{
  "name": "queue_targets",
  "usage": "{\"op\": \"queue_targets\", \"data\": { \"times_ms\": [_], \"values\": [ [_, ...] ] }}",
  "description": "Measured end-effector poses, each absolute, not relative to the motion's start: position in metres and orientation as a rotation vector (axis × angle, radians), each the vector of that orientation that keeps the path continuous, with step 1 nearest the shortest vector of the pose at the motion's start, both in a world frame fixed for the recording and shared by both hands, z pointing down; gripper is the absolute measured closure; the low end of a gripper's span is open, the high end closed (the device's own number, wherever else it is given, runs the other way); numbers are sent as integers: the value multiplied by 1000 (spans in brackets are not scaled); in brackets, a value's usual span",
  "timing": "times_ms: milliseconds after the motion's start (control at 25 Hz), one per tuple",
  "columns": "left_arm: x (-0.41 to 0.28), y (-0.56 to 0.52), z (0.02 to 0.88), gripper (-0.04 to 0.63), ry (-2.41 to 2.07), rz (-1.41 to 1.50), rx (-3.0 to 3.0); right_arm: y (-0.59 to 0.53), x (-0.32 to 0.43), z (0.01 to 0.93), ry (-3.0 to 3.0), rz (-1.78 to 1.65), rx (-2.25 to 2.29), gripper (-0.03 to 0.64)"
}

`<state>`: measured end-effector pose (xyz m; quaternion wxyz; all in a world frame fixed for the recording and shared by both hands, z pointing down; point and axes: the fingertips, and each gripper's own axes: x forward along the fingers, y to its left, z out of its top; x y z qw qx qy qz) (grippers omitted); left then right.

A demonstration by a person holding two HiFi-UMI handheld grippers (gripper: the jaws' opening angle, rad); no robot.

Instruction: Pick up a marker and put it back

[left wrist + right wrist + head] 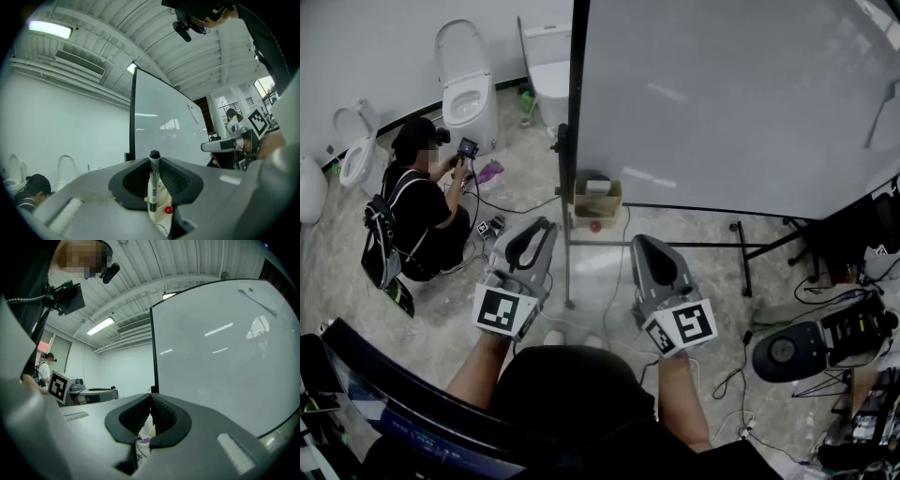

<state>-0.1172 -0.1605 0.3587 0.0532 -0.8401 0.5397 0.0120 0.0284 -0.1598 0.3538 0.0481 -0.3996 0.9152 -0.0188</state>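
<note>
Bare room, pale stone floor (675, 281), large whiteboard on black frame (731, 103) ahead, small brown cardboard box (598, 199) at its foot. Pick-up looks done: slim white marker with black cap (152, 185) upright in my left claw (153, 164), pads pinching barrel at narrow gap, cap poking above jaw tips, held in air short of board. Put-back not yet done; box seems likely home, can't confirm. My right claw (150, 405) pressed closed, nothing between jaws, hanging idle beside left.

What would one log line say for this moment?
left gripper: shut on marker | right gripper: shut, empty | whiteboard: ahead
</note>
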Motion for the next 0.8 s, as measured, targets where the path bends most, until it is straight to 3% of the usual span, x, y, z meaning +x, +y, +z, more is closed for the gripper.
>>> {"op": "queue_targets", "data": {
  "times_ms": [800],
  "values": [
    [-105, -168, 365, 522, 1585, 21, -2605, -156, 34, 354, 2784, -65, -1264, 607]
  ]
}}
